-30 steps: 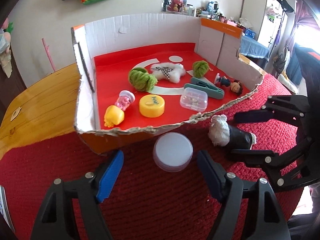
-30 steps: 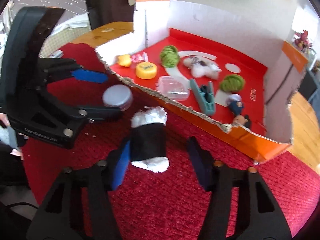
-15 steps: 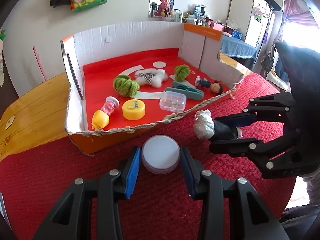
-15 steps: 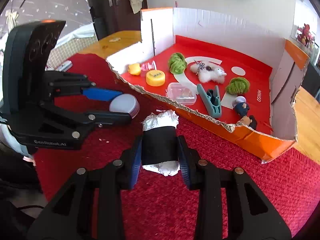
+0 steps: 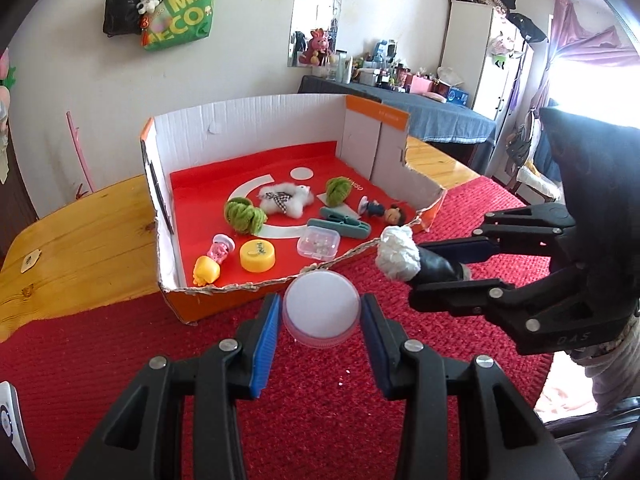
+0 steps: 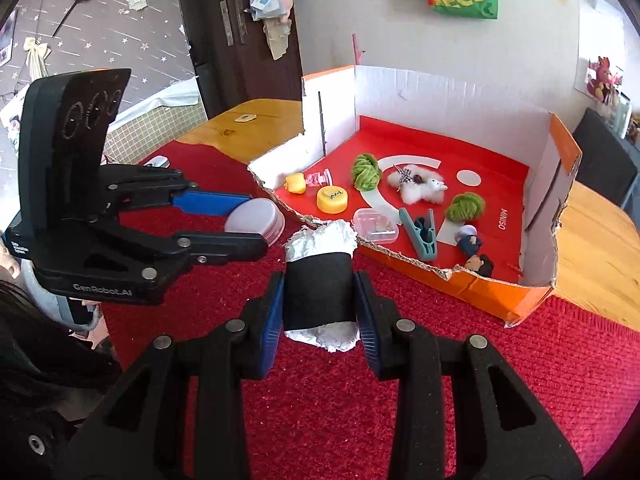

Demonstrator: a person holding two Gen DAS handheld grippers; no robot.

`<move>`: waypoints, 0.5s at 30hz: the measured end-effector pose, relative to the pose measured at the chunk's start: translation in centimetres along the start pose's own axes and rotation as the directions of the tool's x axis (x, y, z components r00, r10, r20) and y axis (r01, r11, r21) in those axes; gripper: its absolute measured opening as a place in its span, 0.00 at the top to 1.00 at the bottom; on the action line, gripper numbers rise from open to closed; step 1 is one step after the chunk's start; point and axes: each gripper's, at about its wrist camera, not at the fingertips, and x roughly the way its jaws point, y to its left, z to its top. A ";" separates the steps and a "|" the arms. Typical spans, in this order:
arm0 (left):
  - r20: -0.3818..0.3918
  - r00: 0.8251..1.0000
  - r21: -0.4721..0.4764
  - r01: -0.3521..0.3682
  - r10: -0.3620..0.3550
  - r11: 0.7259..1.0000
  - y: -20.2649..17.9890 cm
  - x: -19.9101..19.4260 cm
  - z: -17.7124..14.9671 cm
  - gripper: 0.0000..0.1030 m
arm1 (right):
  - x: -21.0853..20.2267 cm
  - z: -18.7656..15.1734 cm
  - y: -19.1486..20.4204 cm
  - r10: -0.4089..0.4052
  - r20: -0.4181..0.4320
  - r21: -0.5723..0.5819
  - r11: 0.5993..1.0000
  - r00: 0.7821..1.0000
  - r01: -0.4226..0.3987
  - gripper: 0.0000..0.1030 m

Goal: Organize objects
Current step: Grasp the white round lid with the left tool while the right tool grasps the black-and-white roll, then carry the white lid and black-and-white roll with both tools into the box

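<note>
Left wrist view shows the left gripper (image 5: 320, 322) at lower centre, jaws pinching a round white plastic lid (image 5: 321, 309) above the red woven mat (image 5: 320, 420). At centre right, the right gripper (image 5: 436, 258) clamps a black-banded white foil roll (image 5: 404, 259) beside the torn cardboard box (image 5: 248, 128) with a red floor.

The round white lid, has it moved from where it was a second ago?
Yes. The round white lid has risen off the red mat, now overlapping the box's torn front edge.
</note>
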 end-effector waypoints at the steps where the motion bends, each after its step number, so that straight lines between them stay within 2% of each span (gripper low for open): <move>1: 0.001 1.000 0.001 0.000 0.000 1.000 0.0 0.0 0.0 0.59 | 0.0 0.0 0.0 -0.003 -0.001 -0.001 1.000 1.000 0.003 0.68; 10: 0.013 1.000 0.002 -0.001 0.001 1.000 -0.2 -0.5 0.2 0.59 | -0.2 -0.1 0.0 -0.007 -0.005 0.007 1.000 1.000 0.007 0.68; 15: 0.027 1.000 -0.010 -0.011 0.011 1.000 0.2 -0.5 1.3 0.59 | -0.7 1.1 -0.5 -0.020 0.013 0.017 1.000 1.000 0.020 0.68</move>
